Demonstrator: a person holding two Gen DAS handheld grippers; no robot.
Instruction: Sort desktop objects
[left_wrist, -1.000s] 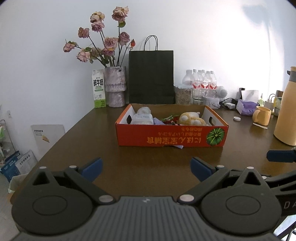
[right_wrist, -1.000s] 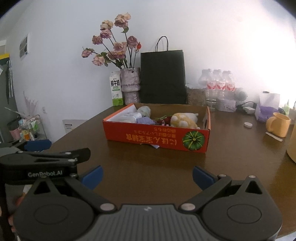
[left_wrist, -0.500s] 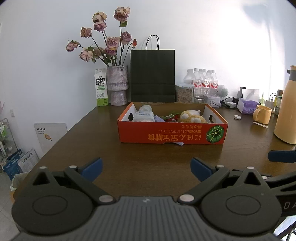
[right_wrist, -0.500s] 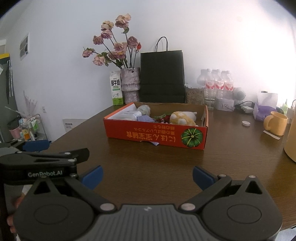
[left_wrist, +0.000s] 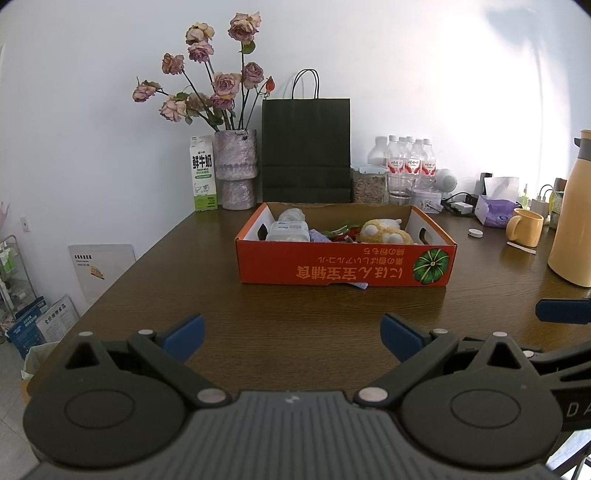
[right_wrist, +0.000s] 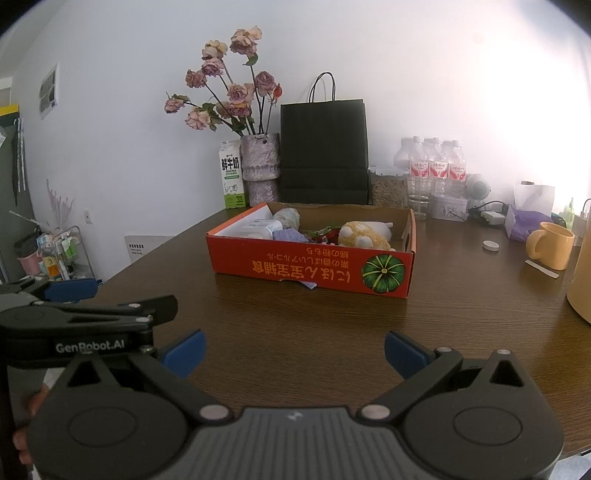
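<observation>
An orange cardboard box (left_wrist: 343, 267) with a pumpkin print sits mid-table; it also shows in the right wrist view (right_wrist: 310, 267). Inside lie a yellow plush toy (left_wrist: 384, 232), a white container (left_wrist: 288, 232), a purple cloth (left_wrist: 319, 236) and something red and green. My left gripper (left_wrist: 291, 338) is open and empty above the near table edge, well short of the box. My right gripper (right_wrist: 293, 352) is open and empty too, beside the left one, whose black body (right_wrist: 85, 325) shows at the left.
On the brown table (left_wrist: 221, 302) behind the box stand a black paper bag (left_wrist: 306, 147), a vase of roses (left_wrist: 236, 168), a milk carton (left_wrist: 202, 171), water bottles (left_wrist: 410, 160) and a jar. A yellow mug (left_wrist: 524, 232), a tall yellow flask (left_wrist: 572, 214), a tissue pack and a small white cap are at the right.
Both grippers have drawn back and risen slightly, so the box looks a little farther and more centred. Both stay open and empty.
</observation>
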